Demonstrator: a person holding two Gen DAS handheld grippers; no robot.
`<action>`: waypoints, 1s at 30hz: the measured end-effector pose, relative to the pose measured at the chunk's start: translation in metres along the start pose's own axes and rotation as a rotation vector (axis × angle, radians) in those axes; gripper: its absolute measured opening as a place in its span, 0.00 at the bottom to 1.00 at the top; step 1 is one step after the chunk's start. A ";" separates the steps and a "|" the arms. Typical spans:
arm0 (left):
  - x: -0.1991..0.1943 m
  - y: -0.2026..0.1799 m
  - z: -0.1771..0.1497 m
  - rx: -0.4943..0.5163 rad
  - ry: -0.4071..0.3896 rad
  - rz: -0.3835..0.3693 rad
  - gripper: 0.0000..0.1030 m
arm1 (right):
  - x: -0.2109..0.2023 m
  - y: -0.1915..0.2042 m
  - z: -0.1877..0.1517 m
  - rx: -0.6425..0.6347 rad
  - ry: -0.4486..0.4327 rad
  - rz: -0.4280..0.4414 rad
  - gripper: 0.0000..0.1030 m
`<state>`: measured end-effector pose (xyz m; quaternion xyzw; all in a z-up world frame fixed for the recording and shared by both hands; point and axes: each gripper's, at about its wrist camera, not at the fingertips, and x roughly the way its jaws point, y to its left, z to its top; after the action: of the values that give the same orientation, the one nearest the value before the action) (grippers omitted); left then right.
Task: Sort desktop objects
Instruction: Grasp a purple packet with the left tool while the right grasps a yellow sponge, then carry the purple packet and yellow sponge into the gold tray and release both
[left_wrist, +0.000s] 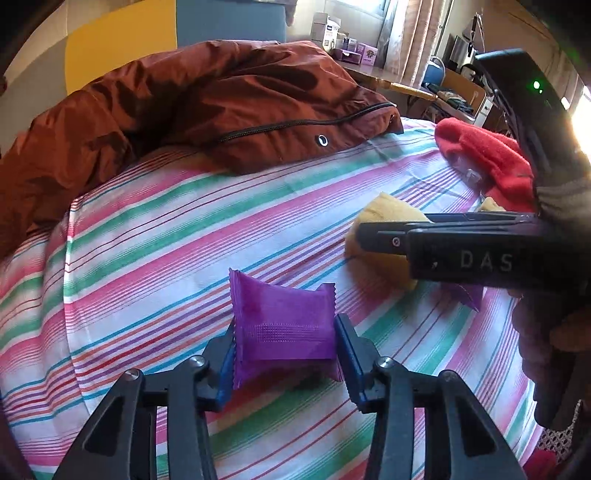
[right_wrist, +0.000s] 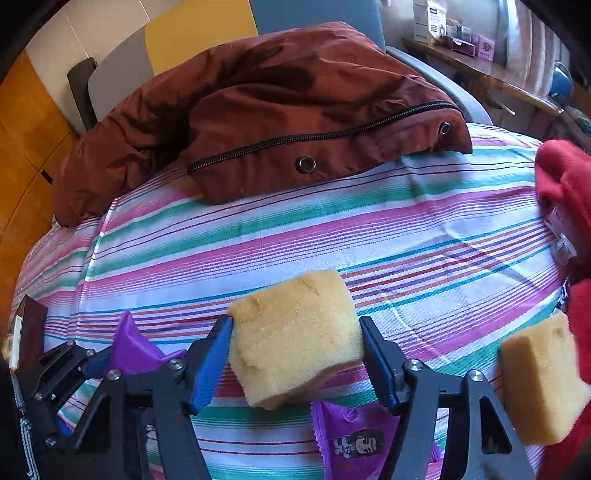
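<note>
A purple packet (left_wrist: 284, 325) lies on the striped cloth (left_wrist: 184, 240), and my left gripper (left_wrist: 286, 332) is shut on it, blue pads pressing both its sides. In the right wrist view the same left gripper (right_wrist: 107, 358) and purple packet (right_wrist: 133, 347) show at the lower left. My right gripper (right_wrist: 295, 325) is shut on a yellow sponge (right_wrist: 295, 336), its pads against the sponge's two sides. Seen from the left wrist, the right gripper (left_wrist: 384, 240) reaches in from the right over the yellow sponge (left_wrist: 384, 218).
A second yellow sponge (right_wrist: 543, 380) sits at the right, beside a red cloth (right_wrist: 565, 184). Another purple packet (right_wrist: 354, 439) lies under the right gripper. A brown jacket (right_wrist: 277, 110) covers the far side. A hand (left_wrist: 546, 350) holds the right gripper.
</note>
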<state>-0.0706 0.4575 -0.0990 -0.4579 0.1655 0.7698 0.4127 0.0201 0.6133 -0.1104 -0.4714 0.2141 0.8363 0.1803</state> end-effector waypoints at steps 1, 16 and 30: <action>-0.001 0.002 -0.001 -0.007 -0.002 -0.005 0.46 | -0.001 0.000 0.000 -0.001 -0.002 -0.002 0.64; -0.085 0.038 -0.031 -0.090 -0.118 0.123 0.46 | -0.022 0.041 -0.005 -0.134 -0.076 0.129 0.63; -0.178 0.088 -0.072 -0.207 -0.216 0.252 0.46 | -0.031 0.093 -0.027 -0.196 -0.033 0.226 0.63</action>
<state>-0.0558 0.2724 0.0023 -0.3884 0.0962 0.8730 0.2788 0.0081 0.5174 -0.0787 -0.4460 0.1802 0.8757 0.0419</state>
